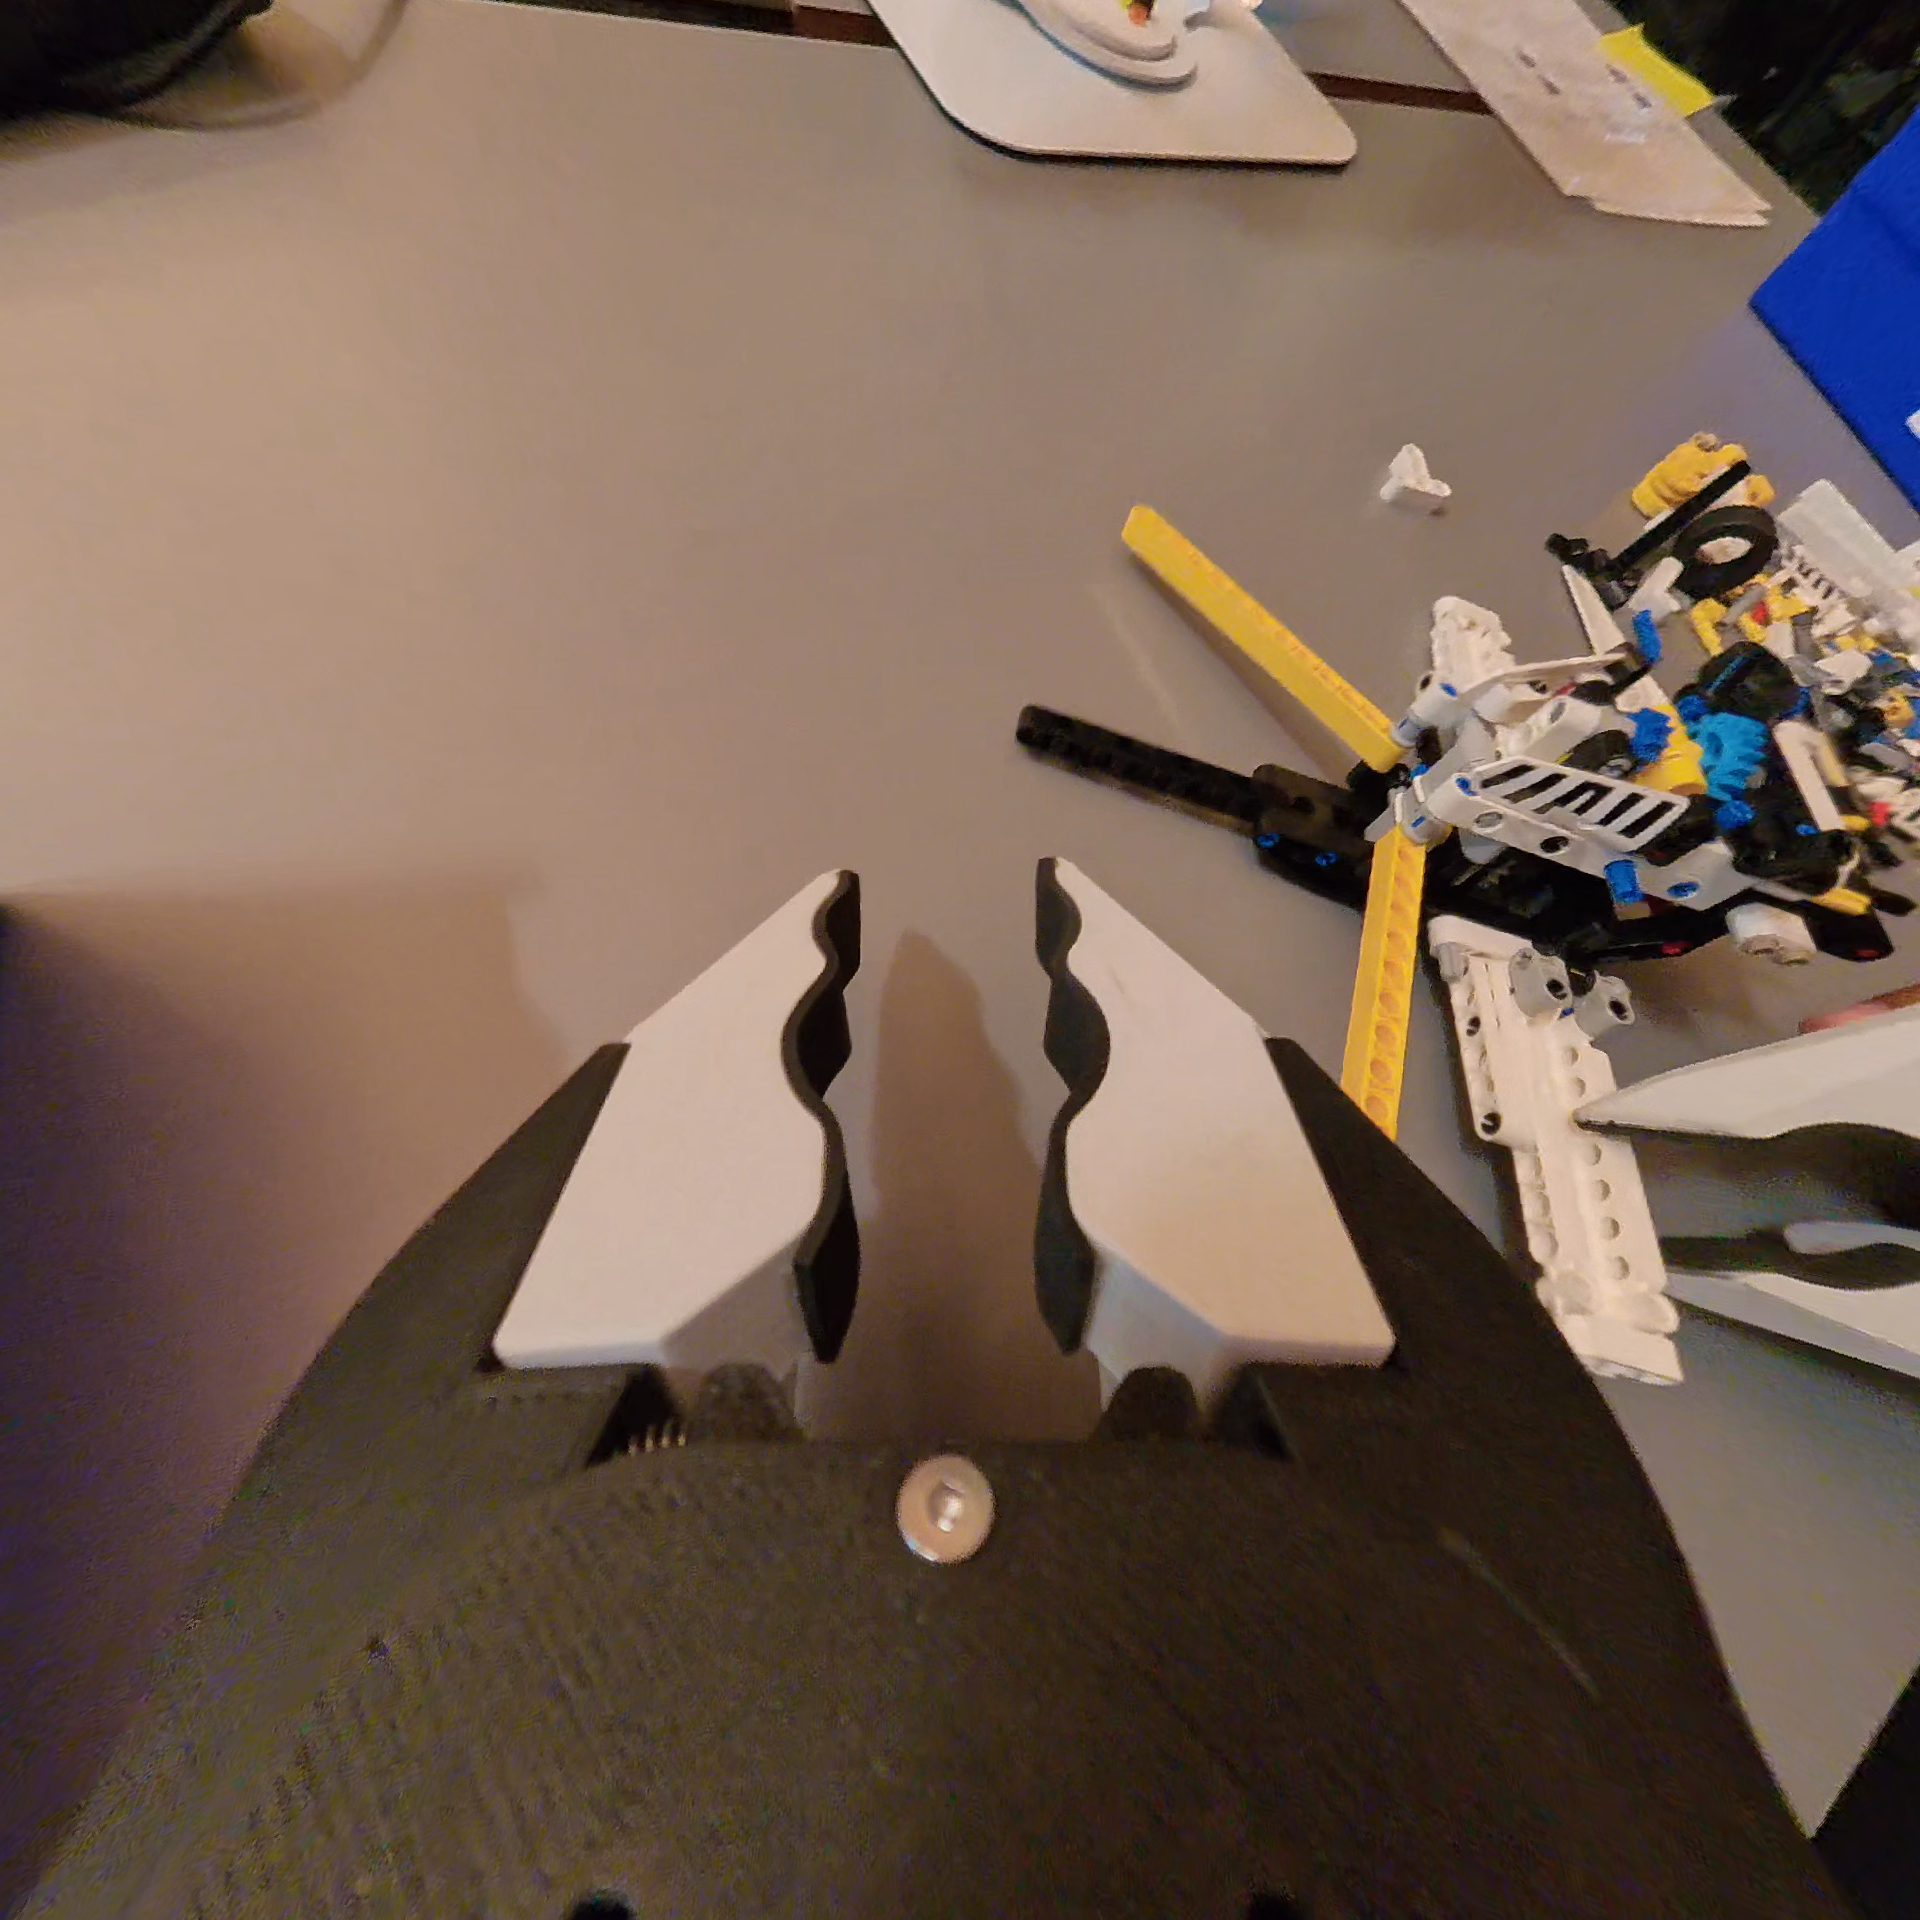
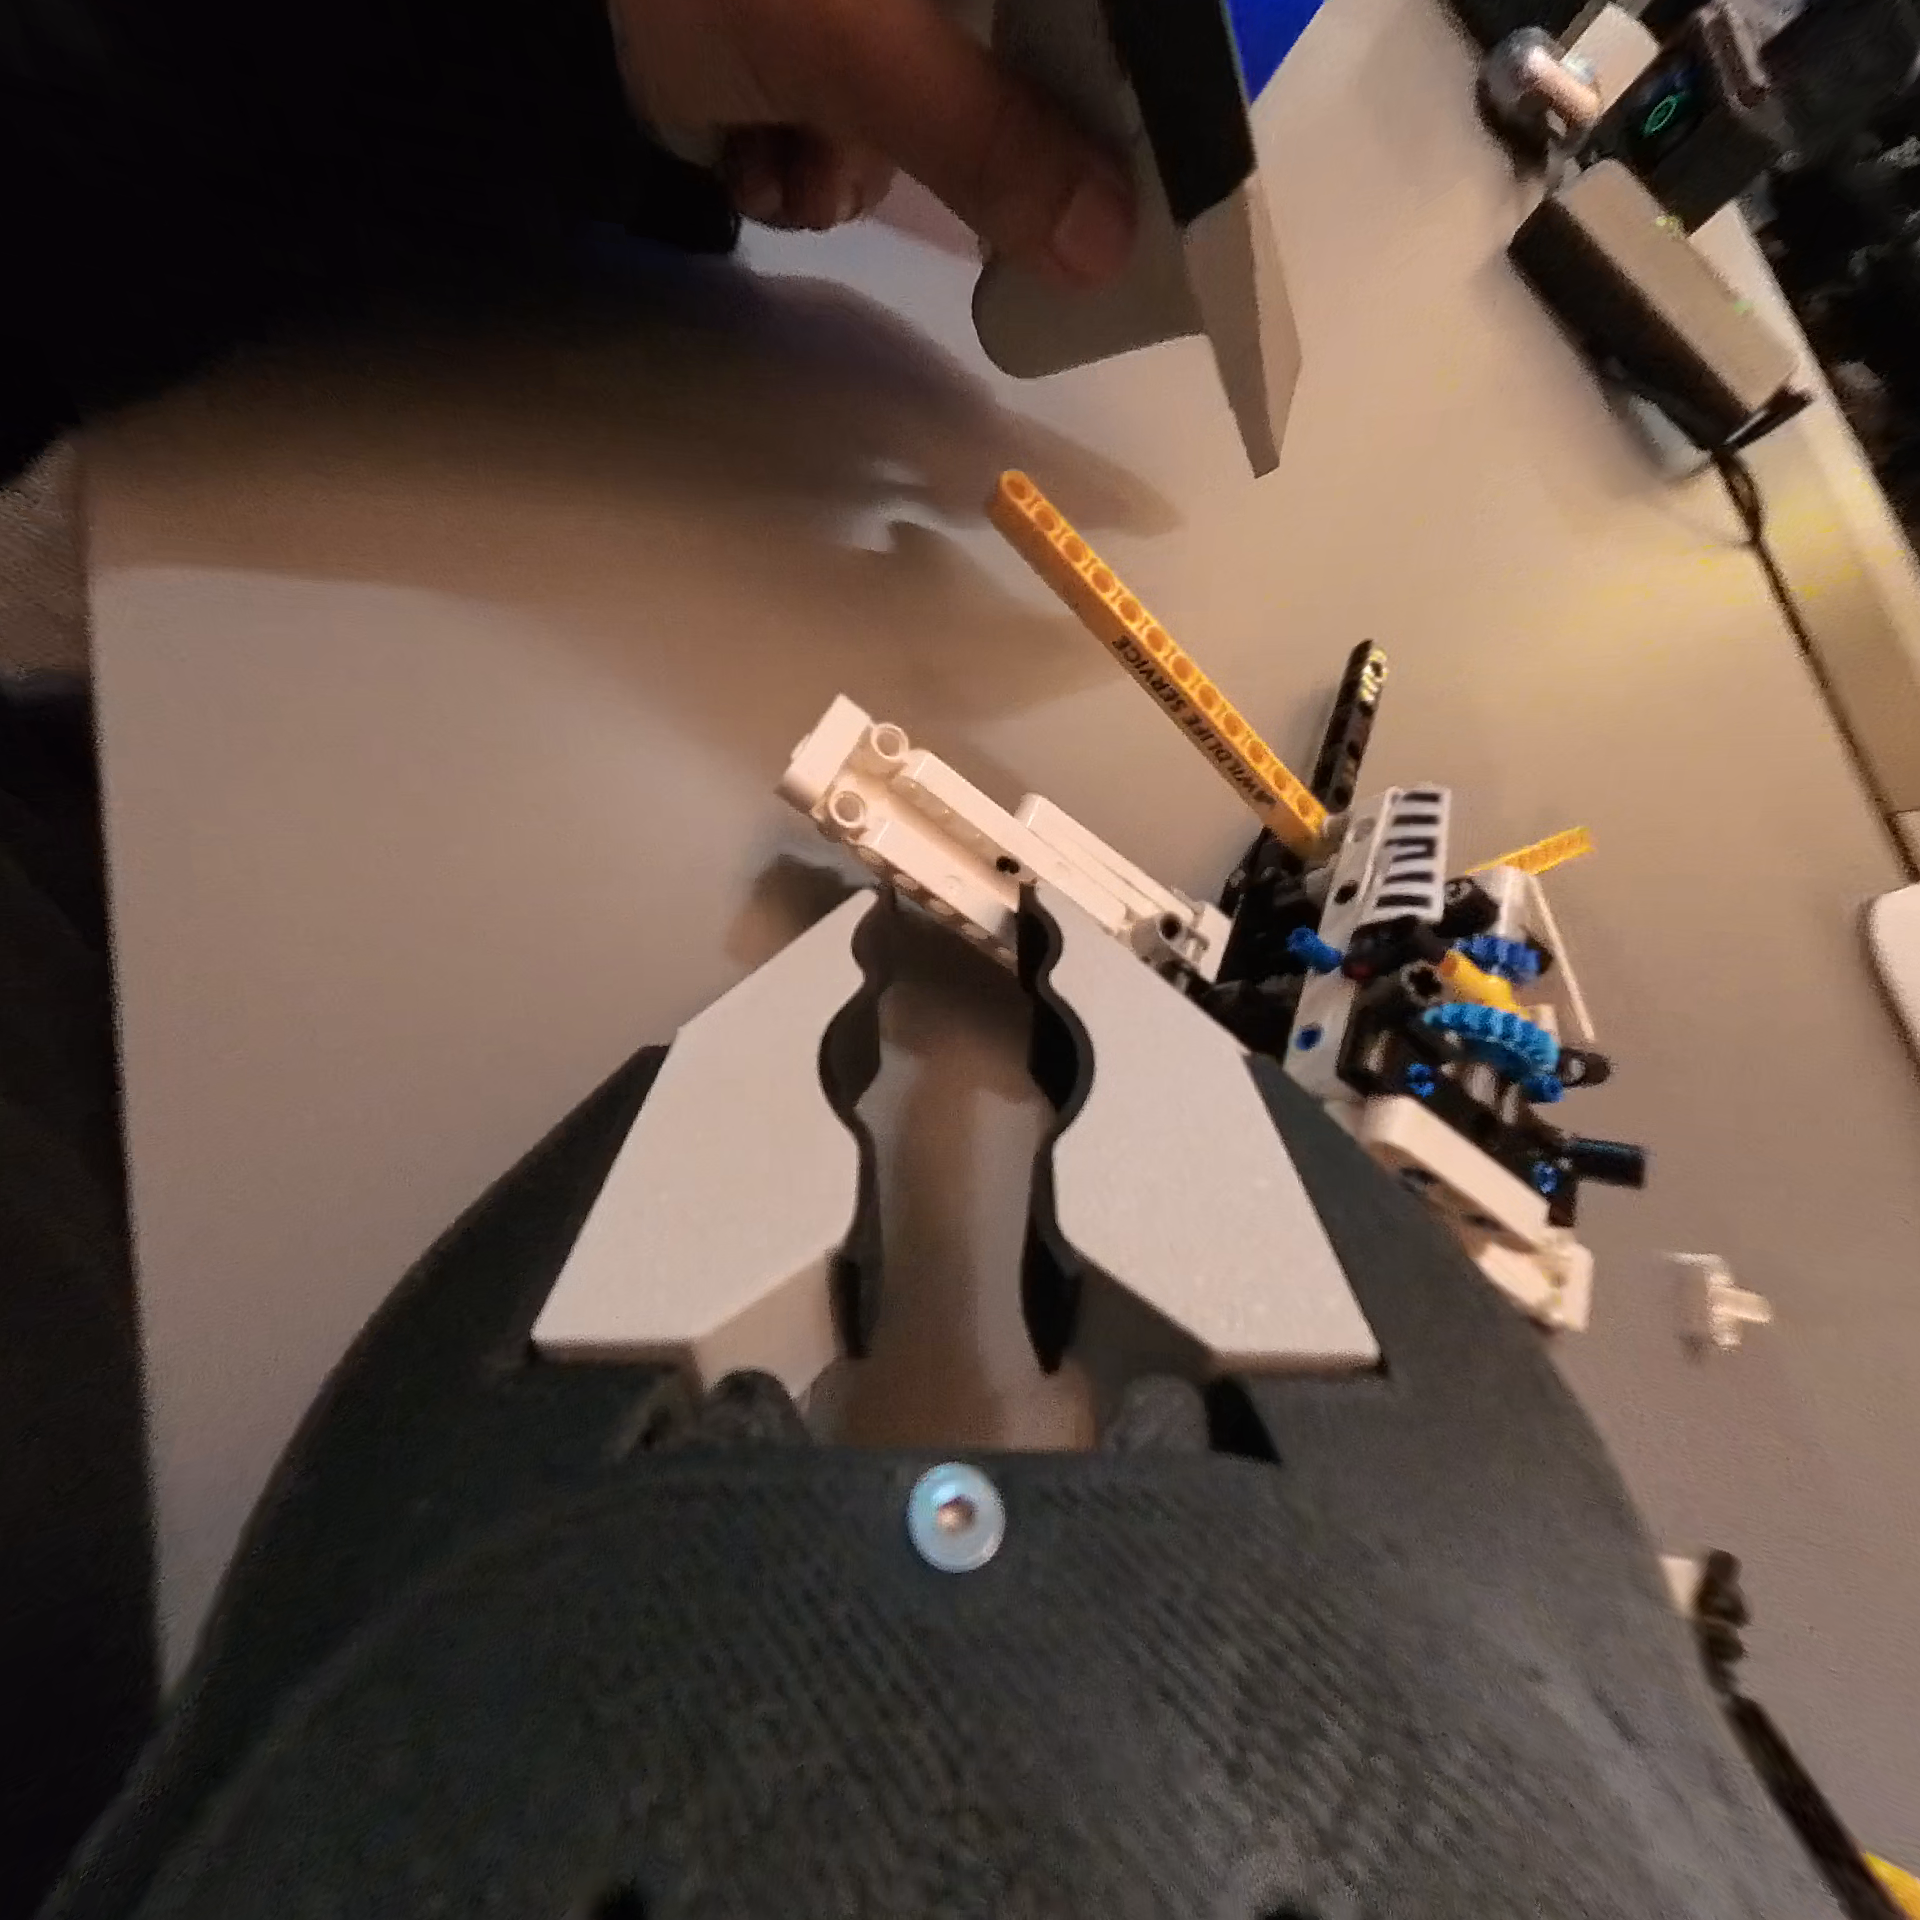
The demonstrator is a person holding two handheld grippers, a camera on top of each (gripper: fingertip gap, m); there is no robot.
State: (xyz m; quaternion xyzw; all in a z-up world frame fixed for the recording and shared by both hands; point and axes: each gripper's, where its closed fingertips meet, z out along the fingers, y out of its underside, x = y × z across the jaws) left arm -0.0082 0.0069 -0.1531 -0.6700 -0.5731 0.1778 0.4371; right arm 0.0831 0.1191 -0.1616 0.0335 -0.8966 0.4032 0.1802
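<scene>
A brick-built model (image 1: 1558, 821) in white, black, yellow and blue lies on the grey table (image 1: 520, 520) at the right. A long yellow beam (image 1: 1247, 634) and a black beam (image 1: 1132, 758) stick out of it. My left gripper (image 1: 945, 883) is open and empty over bare table, left of the model. My right gripper (image 2: 954, 909) has its jaws apart. The lower edge of the model's white beam section (image 2: 935, 821) sits between its fingertips, and no firm pinch shows. In the left wrist view the right gripper (image 1: 1621, 1200) lies at that white section (image 1: 1538, 1143).
A pile of loose bricks (image 1: 1818, 644) lies behind the model, with a small white piece (image 1: 1413, 483) beside it. A blue box (image 1: 1860, 312), a paper sheet (image 1: 1579, 114) and a grey pad (image 1: 1143, 114) are farther back. A black device with a cable (image 2: 1652, 281) sits at the table's far edge.
</scene>
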